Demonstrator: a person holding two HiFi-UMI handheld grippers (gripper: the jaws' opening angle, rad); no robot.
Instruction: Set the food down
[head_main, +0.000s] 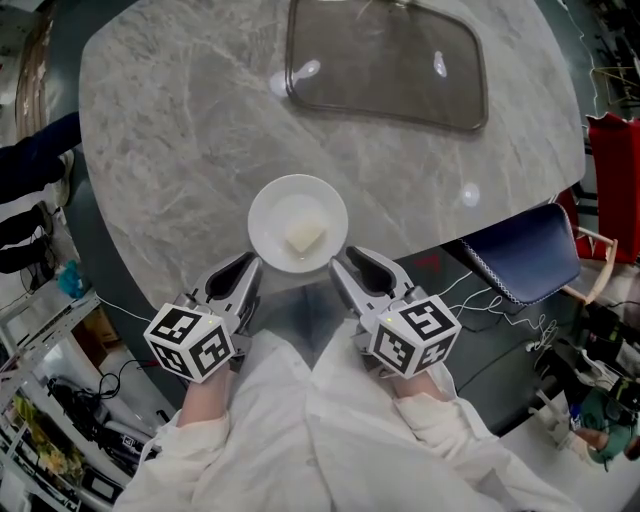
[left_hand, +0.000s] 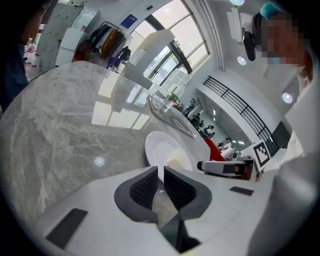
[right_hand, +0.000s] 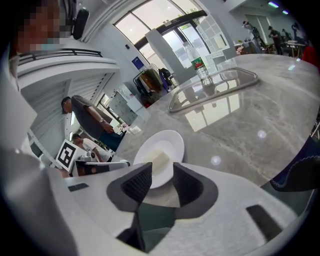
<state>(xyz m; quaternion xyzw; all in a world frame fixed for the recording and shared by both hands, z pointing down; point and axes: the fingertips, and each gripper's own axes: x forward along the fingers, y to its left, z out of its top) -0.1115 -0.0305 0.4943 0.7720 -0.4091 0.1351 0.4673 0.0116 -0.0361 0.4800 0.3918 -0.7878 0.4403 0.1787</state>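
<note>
Evidently I am at the very end of the put-down. The white plate (head_main: 272, 208) carrying the pale block of food (head_main: 305, 237) lies over the grey stone bench (head_main: 180, 130), close to its near edge and well apart from the clear tray (head_main: 385, 60) on the far side. From the head view I judge the plate to be resting on the bench, though I cannot be sure its base is fully down.

The left gripper (left_hand: 160, 171) has its jaws almost together, pinching the plate's near-left rim, with only a thin white sliver of rim showing in the gap. The right gripper (right_hand: 162, 168) has its jaws standing apart. The near-right rim sits in the gap, and I do not see the pads pressing on it.

So the work left is the release. Next I would spread the left jaws enough to free the rim, then draw both grippers straight back toward me, low and level. Because the plate sits so near the edge, any drag on the rim during the pull-back could slide it off the bench.
</note>
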